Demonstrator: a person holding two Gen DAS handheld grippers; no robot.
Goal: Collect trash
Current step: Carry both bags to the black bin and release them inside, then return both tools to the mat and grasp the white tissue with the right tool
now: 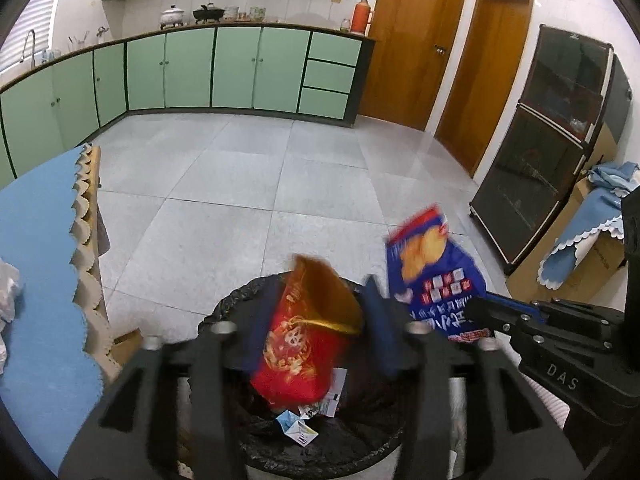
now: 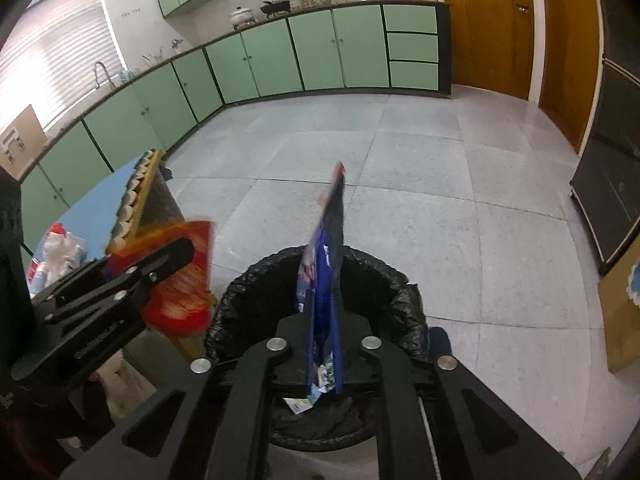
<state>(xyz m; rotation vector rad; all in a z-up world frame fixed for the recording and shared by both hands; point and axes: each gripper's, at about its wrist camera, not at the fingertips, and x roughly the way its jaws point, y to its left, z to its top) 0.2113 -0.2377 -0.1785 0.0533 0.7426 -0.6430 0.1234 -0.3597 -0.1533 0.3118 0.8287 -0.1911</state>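
Left wrist view looks down the left tongs (image 1: 316, 332), whose jaws stand spread with the crinkled red foil snack bag (image 1: 304, 344) loose between them, blurred and tilted, its lower end already over the mouth of the round bin lined with a black plastic bag (image 1: 224, 308). The bin sits directly below and ahead of both tongs, on the grey tiled floor (image 1: 248, 184) just beside the blue-clothed desk (image 1: 36, 248). Right wrist view shows the right tongs (image 2: 324, 340) nearly pressed together, pinching the flat blue crisp packet (image 2: 326, 280) edge-on; its long axis stands upright, bottom end hanging inside the bin's rim. Both bags need only fall straight down; the red 1 looks nearer to dropping.
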